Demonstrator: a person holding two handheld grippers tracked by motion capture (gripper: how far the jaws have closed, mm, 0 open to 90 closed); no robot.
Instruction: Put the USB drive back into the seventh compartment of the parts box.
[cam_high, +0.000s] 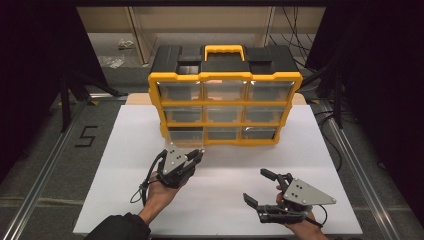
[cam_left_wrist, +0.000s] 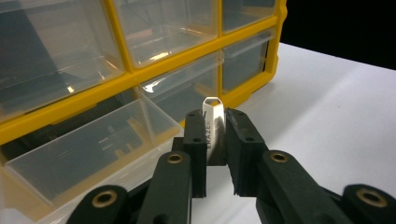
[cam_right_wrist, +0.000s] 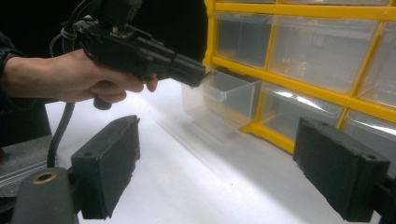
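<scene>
The left gripper (cam_left_wrist: 215, 140) pinches a small white metal clip-like piece (cam_left_wrist: 214, 122), narrow and flat with a clipped, hexagon-shaped open top and faint lettering down its face; it stands upright between the black pads, just beside the pulled-out bottom-left drawer (cam_left_wrist: 93, 149) of the organiser. That drawer is clear, glossy plastic, a shallow box jutting from the yellow-framed cabinet (cam_high: 225, 107), which has three rows of three see-through drawers, a black top and a yellow carry handle (cam_high: 224, 50). The cabinet stands at the far edge of a matte white board (cam_high: 220, 200) that covers the table; grey carpeted floor with metal rails lies on either side, and dark curtains close in the room. The right gripper (cam_high: 260, 187) rests near the board's near right corner, its ribbed black jaws spread wide with nothing between them.
</scene>
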